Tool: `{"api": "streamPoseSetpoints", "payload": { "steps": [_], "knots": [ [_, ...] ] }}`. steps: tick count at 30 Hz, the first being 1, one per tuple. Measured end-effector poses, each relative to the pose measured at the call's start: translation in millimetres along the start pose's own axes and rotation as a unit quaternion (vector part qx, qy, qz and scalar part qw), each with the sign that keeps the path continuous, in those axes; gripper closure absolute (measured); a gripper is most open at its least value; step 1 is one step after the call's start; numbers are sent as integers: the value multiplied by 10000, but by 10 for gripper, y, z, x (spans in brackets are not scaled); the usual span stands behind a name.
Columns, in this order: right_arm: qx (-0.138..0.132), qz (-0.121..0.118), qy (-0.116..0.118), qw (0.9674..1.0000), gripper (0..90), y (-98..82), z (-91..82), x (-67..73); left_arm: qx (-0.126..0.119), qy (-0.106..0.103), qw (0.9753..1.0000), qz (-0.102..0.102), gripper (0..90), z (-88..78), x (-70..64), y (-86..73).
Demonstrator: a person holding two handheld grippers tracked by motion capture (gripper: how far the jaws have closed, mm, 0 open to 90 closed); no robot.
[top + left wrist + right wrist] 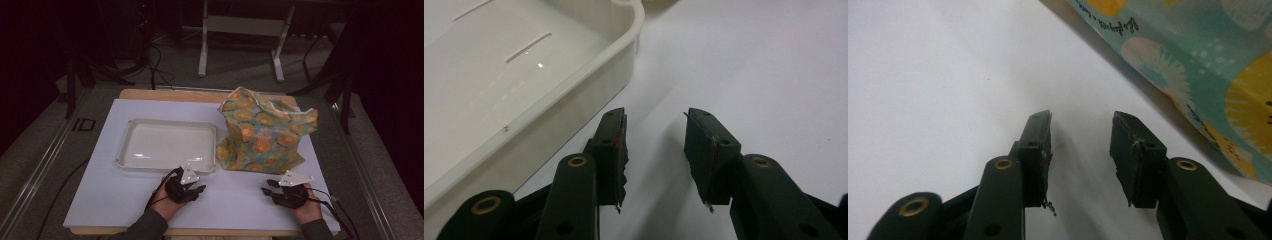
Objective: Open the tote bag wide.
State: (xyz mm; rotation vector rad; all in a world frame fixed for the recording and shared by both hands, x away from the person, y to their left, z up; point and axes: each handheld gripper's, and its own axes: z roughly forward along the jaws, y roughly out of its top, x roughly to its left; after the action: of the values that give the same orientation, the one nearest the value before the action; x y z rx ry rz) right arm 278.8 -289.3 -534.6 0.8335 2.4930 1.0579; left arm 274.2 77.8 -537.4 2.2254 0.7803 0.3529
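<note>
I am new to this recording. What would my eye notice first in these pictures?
First, the bright bag printed with orange fruit, standing at the right of the white board. Beside it, at its left, lies an empty white tray. Near the front edge, the left tool and right tool rest open.

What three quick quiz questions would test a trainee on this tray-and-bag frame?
1. True or false: the tray holds something.
2. Which gripper is nearer the bag: A, the left gripper, or B, the right gripper?
3. Fill in: both grippers' jaws are ____, with nothing between them.

Key:
1. False; in the high view and the left gripper view the tray is empty.
2. B; the right gripper view shows the bag's patterned side close to its jaws, while the left gripper sits beside the tray's near wall.
3. Open; both grippers hold nothing, with only the white table showing between the jaws.
</note>
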Motion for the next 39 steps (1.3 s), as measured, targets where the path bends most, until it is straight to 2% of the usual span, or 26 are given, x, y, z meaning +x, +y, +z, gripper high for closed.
{"api": "streamPoseSetpoints", "payload": {
  "steps": [13,18,20,25,27,30,33,39],
  "knots": [
    [33,132,-14,9999,589,7,8,13,26,16,10000,-12,596,2,0,10],
    [76,112,-183,9997,621,0,-21,-7,25,27,10000,26,616,-7,-13,15],
    [103,157,-275,9994,657,-21,-56,-34,-1,18,10000,79,620,-13,-29,18],
    [34,350,-410,9985,665,-47,-159,-101,-116,-131,9997,170,626,-60,-71,56],
    [68,348,-546,9979,664,-47,-199,-111,-138,-140,9997,158,614,-67,-79,61],
    [58,417,-595,9973,662,-52,-231,-121,-195,-196,9995,136,614,-98,-95,76],
    [-117,629,-724,9953,646,-67,-326,-194,-256,-306,9992,103,610,-138,-98,111],
    [-335,815,-879,9922,586,-56,-425,-245,-281,-365,9988,139,590,-175,-104,164]
  ]
}}
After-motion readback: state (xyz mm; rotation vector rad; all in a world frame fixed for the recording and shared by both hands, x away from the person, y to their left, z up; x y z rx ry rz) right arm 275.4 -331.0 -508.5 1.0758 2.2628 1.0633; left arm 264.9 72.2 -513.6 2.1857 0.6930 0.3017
